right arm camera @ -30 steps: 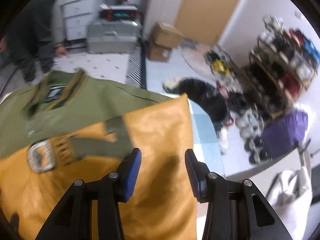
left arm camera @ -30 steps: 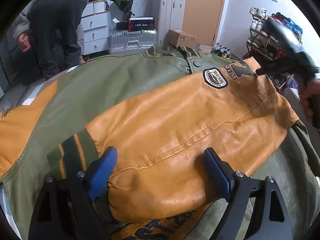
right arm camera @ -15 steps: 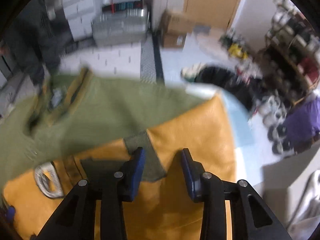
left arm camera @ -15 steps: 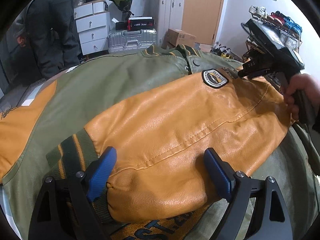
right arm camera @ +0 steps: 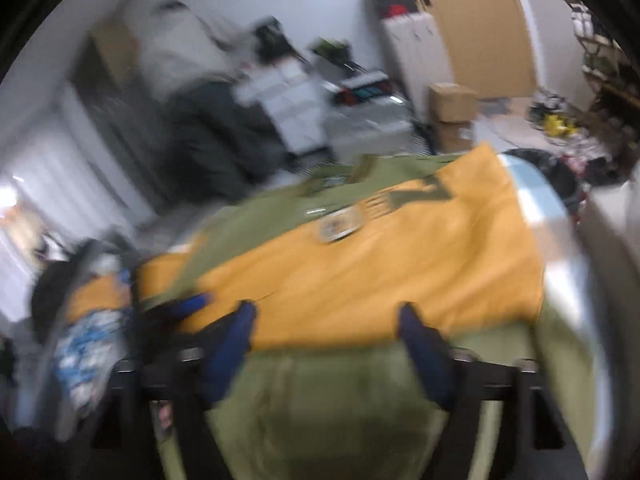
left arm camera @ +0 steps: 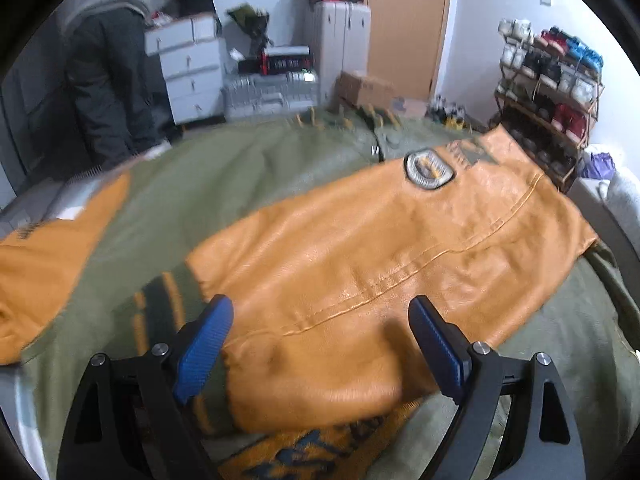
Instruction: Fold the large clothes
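A person in dark clothes [left arm camera: 108, 92] stands far left by white drawers [left arm camera: 188, 68], a shoe rack [left arm camera: 548, 92] far right — between them the jacket [left arm camera: 280, 184] lies flat, olive cloth under a glossy orange leather sleeve [left arm camera: 392, 256] straddled by the released left claw [left arm camera: 320, 348], while the right claw [right arm camera: 328, 344] is opening, empty, over the blurred hem.

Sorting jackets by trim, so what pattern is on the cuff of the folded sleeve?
Dark green cuff with mustard-yellow stripes, clearest in the left wrist view.

Jacket sleeve [left arm camera: 360, 264] looks like glossy grained orange leather, body [left arm camera: 224, 176] perhaps matt green cloth
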